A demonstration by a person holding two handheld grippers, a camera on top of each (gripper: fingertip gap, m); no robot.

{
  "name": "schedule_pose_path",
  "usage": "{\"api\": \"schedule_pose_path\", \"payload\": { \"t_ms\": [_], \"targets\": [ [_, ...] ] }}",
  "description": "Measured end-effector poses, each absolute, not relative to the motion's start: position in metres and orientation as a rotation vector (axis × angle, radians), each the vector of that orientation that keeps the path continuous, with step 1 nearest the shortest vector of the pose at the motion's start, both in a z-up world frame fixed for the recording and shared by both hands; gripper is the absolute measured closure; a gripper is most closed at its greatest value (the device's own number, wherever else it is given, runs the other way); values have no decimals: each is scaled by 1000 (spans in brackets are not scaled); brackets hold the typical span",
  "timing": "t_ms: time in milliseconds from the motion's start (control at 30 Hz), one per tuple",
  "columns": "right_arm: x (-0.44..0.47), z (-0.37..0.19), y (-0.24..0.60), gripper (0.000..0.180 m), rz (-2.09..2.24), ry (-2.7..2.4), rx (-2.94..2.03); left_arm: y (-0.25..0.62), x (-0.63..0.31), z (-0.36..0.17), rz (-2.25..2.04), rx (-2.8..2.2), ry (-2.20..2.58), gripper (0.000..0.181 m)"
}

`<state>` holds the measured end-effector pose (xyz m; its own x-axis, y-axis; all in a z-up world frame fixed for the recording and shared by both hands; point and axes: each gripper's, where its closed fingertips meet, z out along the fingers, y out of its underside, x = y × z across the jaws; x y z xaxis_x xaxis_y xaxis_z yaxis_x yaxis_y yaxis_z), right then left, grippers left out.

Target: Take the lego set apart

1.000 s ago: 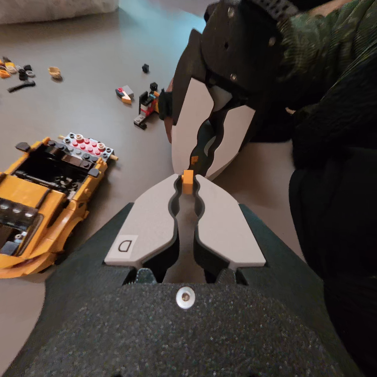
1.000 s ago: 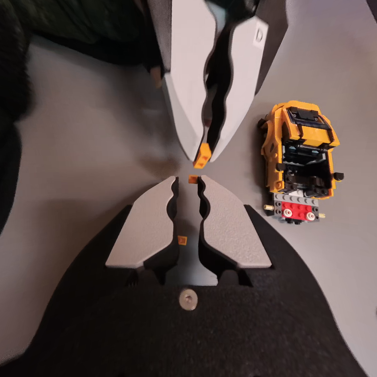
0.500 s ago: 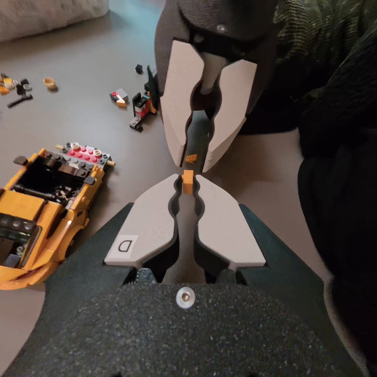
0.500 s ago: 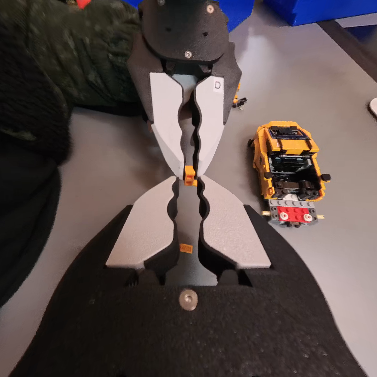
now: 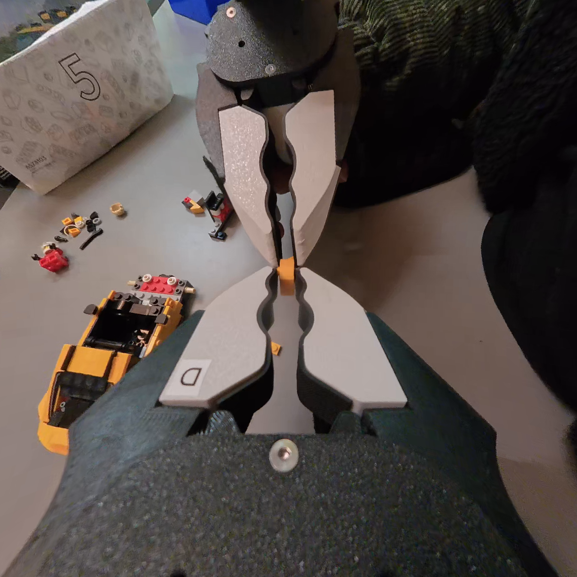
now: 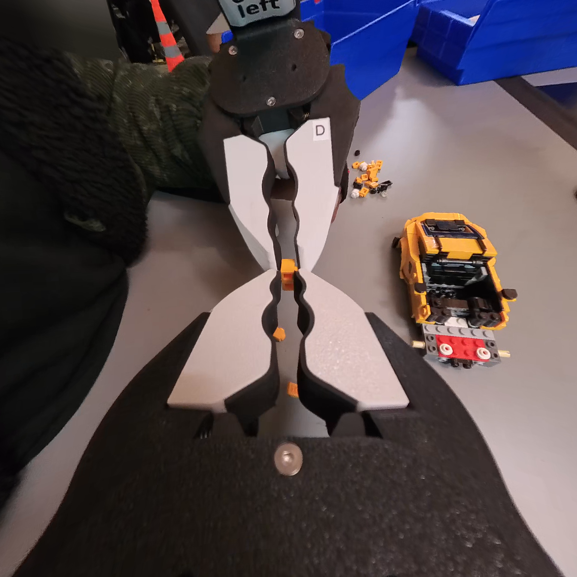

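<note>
A small orange lego piece (image 5: 285,276) is pinched between the tips of both grippers, which meet nose to nose above the grey table. My left gripper (image 5: 285,282) is shut on its near end. My right gripper (image 5: 284,260) comes in from the top of the left wrist view and closes on the far end. In the right wrist view my right gripper (image 6: 287,282) is shut on the piece (image 6: 288,273), with the left gripper (image 6: 287,263) opposite. The partly stripped orange lego car (image 5: 109,352) (image 6: 449,281) lies on the table beside them. Tiny orange bits (image 6: 278,333) lie on the table under the fingers.
A white printed bag (image 5: 78,103) stands at the back left, with loose pieces (image 5: 78,224), a red figure part (image 5: 53,260) and a small sub-build (image 5: 215,212) in front of it. Blue bins (image 6: 468,37) and a pile of orange bits (image 6: 368,178) lie beyond the car. A person's dark sleeve (image 6: 140,125) borders the table. The tips of both grippers are at nearly the same place.
The two grippers were a little apart, each holding something orange. They have come together tip to tip and both now close on the joined orange piece. The car has not moved.
</note>
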<state>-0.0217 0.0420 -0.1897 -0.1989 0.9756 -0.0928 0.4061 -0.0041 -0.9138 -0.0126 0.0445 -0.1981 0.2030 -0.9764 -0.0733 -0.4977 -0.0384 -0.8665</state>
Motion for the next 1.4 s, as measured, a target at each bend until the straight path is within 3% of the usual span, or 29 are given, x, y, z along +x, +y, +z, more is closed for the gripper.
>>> {"api": "schedule_pose_path", "payload": {
  "t_ms": [433,533,1033,1400],
  "targets": [
    [-17,-175,46,172,1230,-1578,-1400,47,-13,-185,-847,-1663,1314,173],
    [-19,-180,45,165,1205,-1604,-1410,46,-12,-186,-840,-1673,1321,173],
    [1,-165,63,170,1239,-1506,-1377,54,-36,-205,-923,-1816,1310,172],
    [-10,-228,50,170,881,-1798,-1473,50,-27,-216,-984,-1829,1320,173]
  ]
}}
